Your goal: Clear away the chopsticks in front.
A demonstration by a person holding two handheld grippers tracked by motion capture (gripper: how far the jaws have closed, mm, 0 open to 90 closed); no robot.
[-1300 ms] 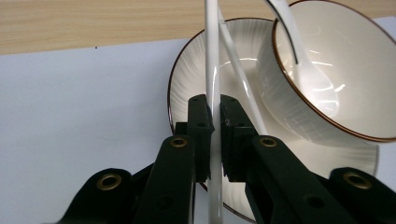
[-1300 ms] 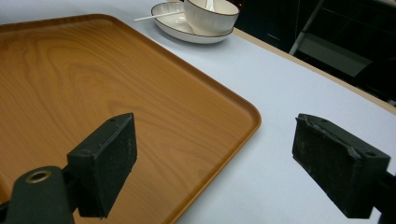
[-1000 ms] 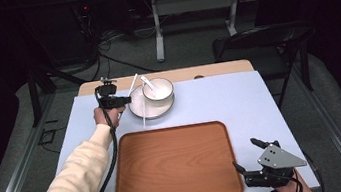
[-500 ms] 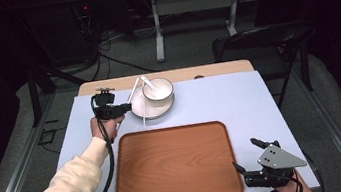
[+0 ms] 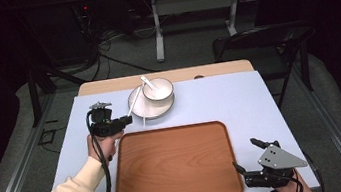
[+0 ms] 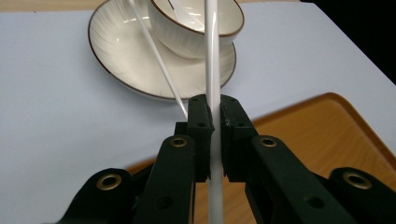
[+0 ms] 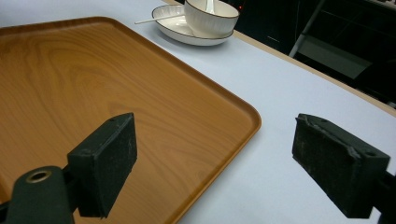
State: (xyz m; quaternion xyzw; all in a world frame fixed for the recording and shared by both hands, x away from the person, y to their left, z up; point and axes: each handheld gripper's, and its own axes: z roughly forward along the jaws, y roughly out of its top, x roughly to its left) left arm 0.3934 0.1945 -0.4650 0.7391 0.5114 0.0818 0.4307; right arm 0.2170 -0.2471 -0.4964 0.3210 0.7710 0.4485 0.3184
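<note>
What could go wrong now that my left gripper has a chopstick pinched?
The left gripper pinches one white chopstick with narrow pads, so it may pivot or slip. Its far end lies near the bowl, and swinging could knock it. The second chopstick leans on the plate and may roll.

Right gripper point(image 7: 212, 168) jaws wide apart over wooden tray point(image 7: 93, 93) corner; bowl point(image 7: 211, 16) on plate point(image 7: 180, 27) beyond

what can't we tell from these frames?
- Left gripper view: far end of the white chopstick clamped in the left gripper is cut off by the top edge.
- Bowl contents, high view: too small; its rim hides the spoon end.
- Right hand, high view: cut off by the bottom edge below the right gripper.
</note>
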